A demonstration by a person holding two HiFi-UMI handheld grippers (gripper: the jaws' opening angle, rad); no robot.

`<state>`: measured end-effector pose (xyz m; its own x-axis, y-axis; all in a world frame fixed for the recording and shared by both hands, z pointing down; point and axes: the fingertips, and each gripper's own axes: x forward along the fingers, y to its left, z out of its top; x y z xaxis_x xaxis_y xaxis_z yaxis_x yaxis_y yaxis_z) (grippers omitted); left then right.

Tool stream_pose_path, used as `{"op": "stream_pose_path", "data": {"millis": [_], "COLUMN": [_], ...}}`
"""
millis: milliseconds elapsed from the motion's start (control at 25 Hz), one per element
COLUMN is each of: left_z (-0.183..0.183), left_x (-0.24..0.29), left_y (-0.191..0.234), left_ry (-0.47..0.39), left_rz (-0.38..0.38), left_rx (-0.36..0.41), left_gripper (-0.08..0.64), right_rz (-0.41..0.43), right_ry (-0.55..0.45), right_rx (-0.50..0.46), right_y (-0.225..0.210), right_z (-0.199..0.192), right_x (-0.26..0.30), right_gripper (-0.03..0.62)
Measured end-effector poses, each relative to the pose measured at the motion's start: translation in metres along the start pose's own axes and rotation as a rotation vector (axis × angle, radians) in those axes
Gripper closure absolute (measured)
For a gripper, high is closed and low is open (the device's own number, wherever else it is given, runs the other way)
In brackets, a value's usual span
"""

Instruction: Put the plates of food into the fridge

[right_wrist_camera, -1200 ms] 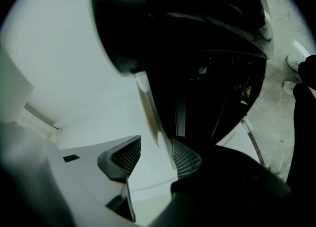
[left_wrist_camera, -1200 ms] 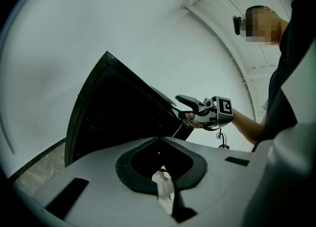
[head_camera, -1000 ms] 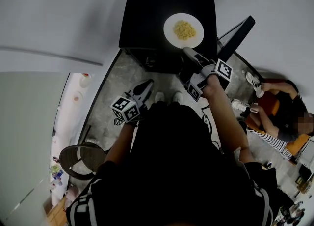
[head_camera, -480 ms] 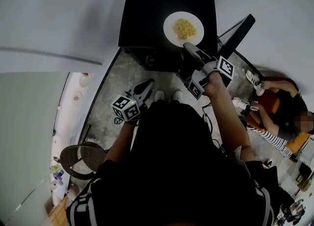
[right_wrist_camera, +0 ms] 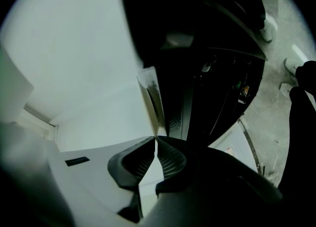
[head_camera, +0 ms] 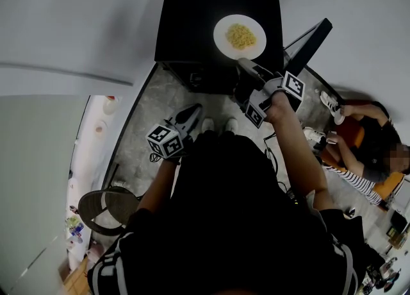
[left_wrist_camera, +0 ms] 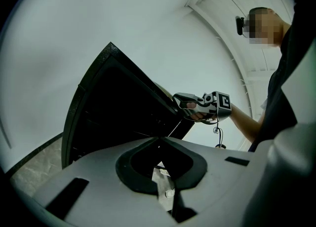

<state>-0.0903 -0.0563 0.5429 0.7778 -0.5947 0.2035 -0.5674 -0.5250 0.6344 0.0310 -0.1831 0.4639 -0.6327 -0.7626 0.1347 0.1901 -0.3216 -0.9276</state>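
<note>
Closing just now, the right hand-held gripper (head_camera: 243, 64) pinches the plate (head_camera: 221, 38) by its rim. The left hand-held gripper (head_camera: 192, 111) hangs pressed together, empty; lifting looks next.

A white round plate (head_camera: 223, 39) heaped with yellow noodles (head_camera: 240, 36) is carried on the flat top of a black box-shaped fridge (head_camera: 198, 11) — it is set toward the top's right side, near the front edge. The fridge is stood on a grey speckled stone floor (head_camera: 150, 117). On that floor a pair of white shoes (head_camera: 209, 125) is seen just before the fridge, and a dark round-seated chair (head_camera: 106, 205) well apart — at the lower left.
</note>
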Motion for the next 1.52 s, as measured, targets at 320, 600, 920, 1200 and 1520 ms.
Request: {"op": "stream_pose_path", "data": {"millis": [320, 600, 920, 1200, 1520], "left_z": [-0.001, -0.008, -0.009, -0.01, -0.01], "left_x": [0.013, 0.016, 0.014, 0.01, 0.012], "left_y": [0.016, 0.013, 0.01, 0.011, 0.007], "left_ry": [0.019, 0.034, 0.031, 0.026, 0.026], "left_rz": [0.007, -0.002, -0.002, 0.01, 0.002], "left_rx": [-0.017, -0.023, -0.014, -0.019, -0.015], "left_gripper": [0.535, 0.535, 0.535, 0.535, 0.535], "right_rz": [-0.007, 0.04, 0.037, 0.046, 0.058], "right_ry": [0.026, 0.075, 0.045, 0.065, 0.113], "right_rx": [-0.047, -0.075, -0.093, -0.175, -0.194], "right_y": [-0.01, -0.01, -0.011, -0.011, -0.016], "right_z": [0.004, 0.0, 0.009, 0.006, -0.009], "right_x": [-0.003, -0.005, 0.0, -0.008, -0.021], "right_gripper": [0.558, 0.475, 0.549, 0.557, 0.557]}}
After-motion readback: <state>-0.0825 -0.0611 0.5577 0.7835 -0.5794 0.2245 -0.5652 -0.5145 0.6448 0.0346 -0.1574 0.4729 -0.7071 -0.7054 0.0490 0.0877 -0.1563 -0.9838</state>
